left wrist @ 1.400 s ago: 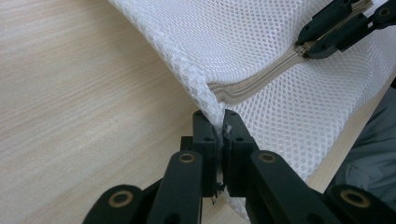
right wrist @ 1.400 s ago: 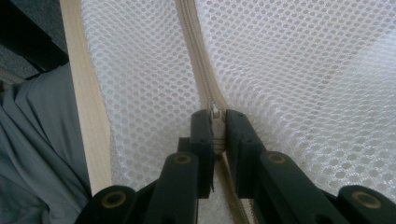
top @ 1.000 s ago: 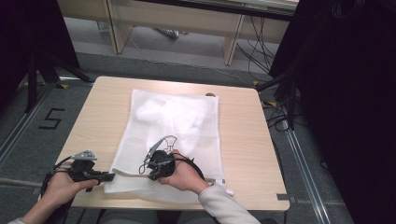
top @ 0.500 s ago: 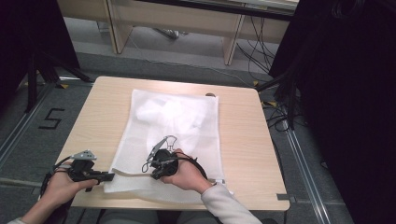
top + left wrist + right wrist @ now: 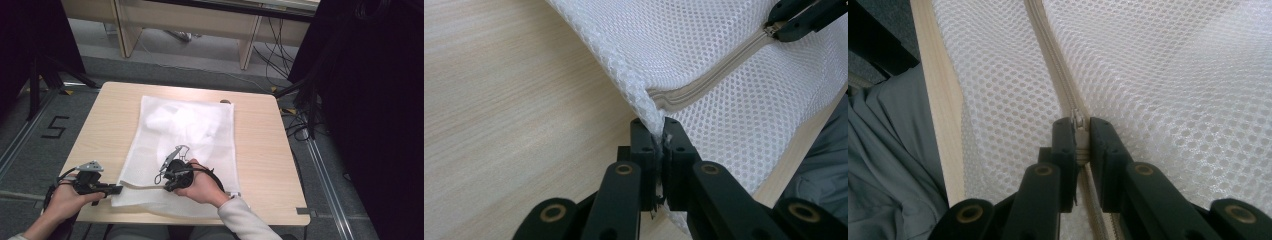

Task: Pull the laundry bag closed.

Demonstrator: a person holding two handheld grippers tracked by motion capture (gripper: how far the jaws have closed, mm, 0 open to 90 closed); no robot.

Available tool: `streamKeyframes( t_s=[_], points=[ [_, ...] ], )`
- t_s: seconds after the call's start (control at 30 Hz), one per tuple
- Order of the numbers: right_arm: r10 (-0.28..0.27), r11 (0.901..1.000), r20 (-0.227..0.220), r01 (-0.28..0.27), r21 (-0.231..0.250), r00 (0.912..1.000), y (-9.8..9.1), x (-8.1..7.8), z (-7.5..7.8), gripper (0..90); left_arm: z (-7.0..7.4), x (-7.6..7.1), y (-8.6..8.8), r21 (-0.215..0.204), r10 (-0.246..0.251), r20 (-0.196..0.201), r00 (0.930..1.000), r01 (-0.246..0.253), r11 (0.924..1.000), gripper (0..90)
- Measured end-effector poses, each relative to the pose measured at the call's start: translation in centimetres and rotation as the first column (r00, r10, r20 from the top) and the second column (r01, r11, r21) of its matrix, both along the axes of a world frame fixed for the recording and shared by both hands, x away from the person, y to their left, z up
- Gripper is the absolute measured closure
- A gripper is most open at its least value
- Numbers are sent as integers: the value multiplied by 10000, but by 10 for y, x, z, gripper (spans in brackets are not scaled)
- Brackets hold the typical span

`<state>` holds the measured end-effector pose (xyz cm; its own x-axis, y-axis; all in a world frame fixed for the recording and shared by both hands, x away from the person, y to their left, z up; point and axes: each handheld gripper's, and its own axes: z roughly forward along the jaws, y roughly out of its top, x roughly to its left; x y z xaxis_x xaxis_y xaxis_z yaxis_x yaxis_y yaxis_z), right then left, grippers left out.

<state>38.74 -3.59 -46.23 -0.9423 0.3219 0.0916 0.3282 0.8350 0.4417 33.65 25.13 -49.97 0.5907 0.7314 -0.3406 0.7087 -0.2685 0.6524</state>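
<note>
While a white mesh laundry bag (image 5: pixel 185 150) is lying flat across the middle of the light wooden table (image 5: pixel 260 150), the person is working at its near edge with both grippers. The left gripper (image 5: pixel 116 189), held in the left hand (image 5: pixel 67 200) at the table's near-left corner, is pinching the bag's corner seam (image 5: pixel 644 102), its 2 jaws closed tight on the mesh. The right gripper (image 5: pixel 161 179), held in the right hand (image 5: pixel 200 186), is resting on the bag near the front edge, its 2 jaws clamped on the zipper pull (image 5: pixel 1078 122). The beige zipper (image 5: pixel 137 186) is running between the 2 grippers.
</note>
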Motion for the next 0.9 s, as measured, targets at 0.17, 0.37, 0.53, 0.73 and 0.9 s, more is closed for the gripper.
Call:
streamKeyframes(
  t_s=[0.17, 0.37, 0.53, 0.73, 0.9],
  points=[
    [110, 9999, 68, -111, 84, 9999, -2, 1, 0, 824, 1, 0, 1, 86, -73, -130, 9999, 74, 9999, 852],
    [91, 9999, 24, -92, 126, 10000, -4, 0, 0, 823, 0, 0, 0, -13, 40, -11, 10000, -40, 10000, 852],
    [-18, 10000, 116, 19, -60, 9999, -7, 1, 2, 823, 0, 0, 0, -9, 30, -21, 10000, -30, 10000, 852],
    [20, 9999, 47, -20, 104, 10000, -11, 1, 3, 824, 1, 0, 1, 136, -73, -140, 9999, 74, 9999, 852],
    [-120, 9999, -29, 120, 113, 9999, -14, 1, 4, 824, 1, 0, 1, 95, -12, -76, 10000, 13, 10000, 852]
  ],
)
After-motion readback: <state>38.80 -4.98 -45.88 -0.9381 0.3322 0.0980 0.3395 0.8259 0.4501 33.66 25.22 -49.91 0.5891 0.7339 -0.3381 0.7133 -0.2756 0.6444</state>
